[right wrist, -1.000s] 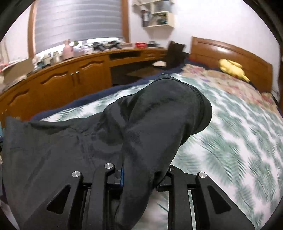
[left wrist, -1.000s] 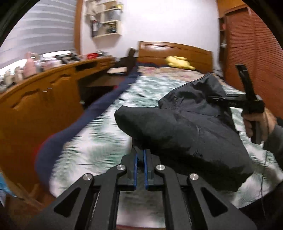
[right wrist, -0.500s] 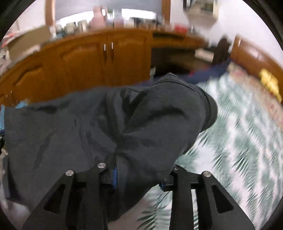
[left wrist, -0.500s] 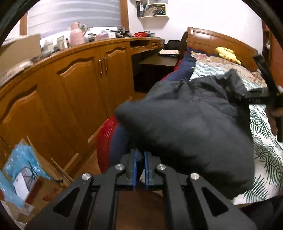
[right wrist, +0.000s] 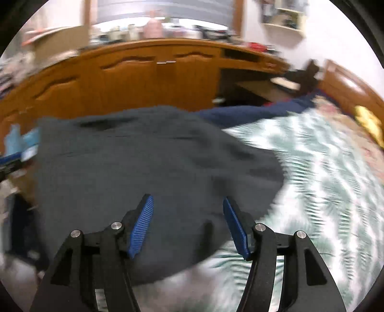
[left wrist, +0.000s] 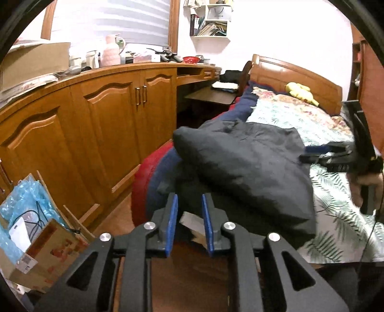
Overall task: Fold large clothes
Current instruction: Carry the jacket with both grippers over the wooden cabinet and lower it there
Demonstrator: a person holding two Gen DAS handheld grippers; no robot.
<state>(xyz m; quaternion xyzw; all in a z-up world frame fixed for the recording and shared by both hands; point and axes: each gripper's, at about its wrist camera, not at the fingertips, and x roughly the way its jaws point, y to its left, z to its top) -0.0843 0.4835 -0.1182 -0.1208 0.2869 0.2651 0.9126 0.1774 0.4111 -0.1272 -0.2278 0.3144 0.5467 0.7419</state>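
your dark jacket [left wrist: 252,168] lies bunched at the near corner of the bed [left wrist: 336,216], part hanging over the edge. left gripper [left wrist: 189,216] and right gripper [right wrist: 188,225] jaws are both opening, pads off the cloth. looks bulky, soft and floppy, so pinch a hem or seam. wooden cabinets [left wrist: 108,124] and a cardboard box [left wrist: 40,249] crowd the left side.

To your left of the wooden bed [left wrist: 297,79] with its green leaf-print cover runs a long honey-coloured wooden cabinet [left wrist: 108,115]. A yellow plush toy [left wrist: 301,92] lies by the headboard, a white wall shelf [left wrist: 211,19] hangs above, and an open cardboard box [left wrist: 48,249] sits on the floor.
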